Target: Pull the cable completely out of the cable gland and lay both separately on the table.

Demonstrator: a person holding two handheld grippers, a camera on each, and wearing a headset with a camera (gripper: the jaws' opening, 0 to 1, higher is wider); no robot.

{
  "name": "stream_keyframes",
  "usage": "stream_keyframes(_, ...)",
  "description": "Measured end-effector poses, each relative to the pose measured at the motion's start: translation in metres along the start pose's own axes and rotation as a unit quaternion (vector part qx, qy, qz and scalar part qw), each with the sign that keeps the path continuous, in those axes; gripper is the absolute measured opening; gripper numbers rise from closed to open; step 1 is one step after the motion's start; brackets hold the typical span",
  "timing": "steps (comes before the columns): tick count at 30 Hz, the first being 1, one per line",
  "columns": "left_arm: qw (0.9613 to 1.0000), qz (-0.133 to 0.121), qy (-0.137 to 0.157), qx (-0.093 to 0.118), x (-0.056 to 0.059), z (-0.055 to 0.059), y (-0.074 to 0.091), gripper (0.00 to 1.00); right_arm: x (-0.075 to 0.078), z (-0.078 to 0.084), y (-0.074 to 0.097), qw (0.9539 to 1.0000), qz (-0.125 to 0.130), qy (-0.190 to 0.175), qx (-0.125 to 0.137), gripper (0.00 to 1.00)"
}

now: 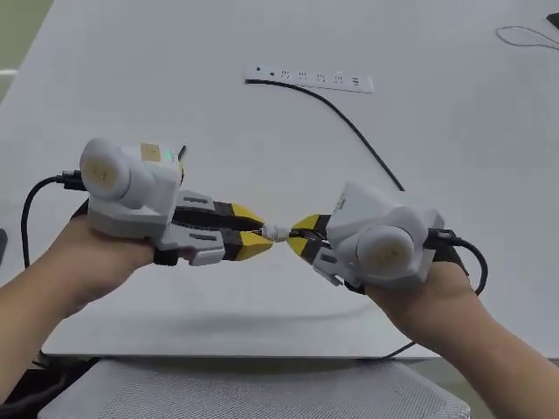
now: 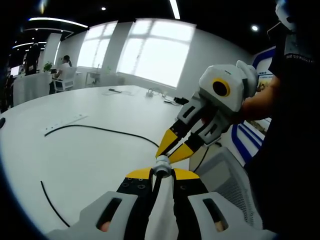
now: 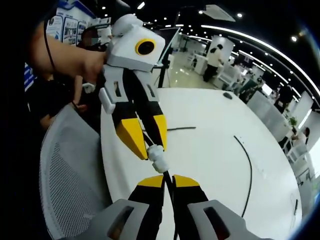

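tabletop (image 1: 419, 105): white, wide, matte, rounded near edge; the grippers' shadow lies on it near that edge
power strip (image 1: 310, 78): white, flat on the tabletop at 12 o'clock from the grippers in the head view, well apart from them
power cord (image 1: 349, 122): black, leaves the strip's left end and runs toward 4 o'clock until it goes behind the right gripper
thin wire (image 1: 524, 35): looped on the tabletop at 2 o'clock, by the far corner
chair (image 1: 262, 388): white mesh, at 6 o'clock, just below the near tabletop edge
room: open office with large bright windows (image 2: 150, 50), ceiling light strips (image 3: 250, 40) and more white desks; a seated person (image 2: 64, 67) is far off at 10 o'clock in the left gripper view
cable gland (image 1: 275, 233): small, white, held in the air over the near tabletop, between the two sets of yellow tips
cable (image 3: 170, 192): thin, black; in the right gripper view it meets the gland's end and runs toward 6 o'clock between that gripper's jaws; cannot tell how deep it sits in the gland
left gripper (image 1: 262, 237): at 9 o'clock of the gland, held in the left hand (image 1: 87, 262); jaws pinched onto the cable gland at their tips
right gripper (image 1: 295, 234): at 3 o'clock of the gland, held in the right hand (image 1: 437, 297); jaws nearly together, clamping the cable just beside the gland
tips: the two grippers point at each other, almost touching, with the gland between them
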State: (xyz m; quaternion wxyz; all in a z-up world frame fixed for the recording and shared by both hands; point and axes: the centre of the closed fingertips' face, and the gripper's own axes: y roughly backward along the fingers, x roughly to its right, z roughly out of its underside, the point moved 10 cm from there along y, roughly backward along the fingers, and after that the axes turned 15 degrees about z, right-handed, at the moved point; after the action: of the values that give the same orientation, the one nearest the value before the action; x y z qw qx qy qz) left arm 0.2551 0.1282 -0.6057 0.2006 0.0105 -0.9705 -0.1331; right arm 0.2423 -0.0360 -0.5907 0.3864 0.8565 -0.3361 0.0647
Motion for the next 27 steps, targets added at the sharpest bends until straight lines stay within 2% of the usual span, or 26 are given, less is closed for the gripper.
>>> stream_keyframes(7, 1.0000, 0.000, -0.006, 0.004, 0.000, -0.001, 0.002, 0.15, 0.003, 0.005, 0.002, 0.9998, 0.004, -0.019, -0.007, 0.00)
stream_keyframes(16, 0.9999, -0.002, -0.008, 0.009, 0.001, -0.003, 0.003, 0.14, 0.008, 0.015, 0.002, 0.9980, 0.009, -0.061, -0.017, 0.00)
stream_keyframes(27, 0.9999, -0.003, -0.008, 0.014, 0.000, -0.004, 0.003, 0.14, 0.017, 0.034, 0.000, 0.9909, 0.035, -0.121, -0.048, 0.00)
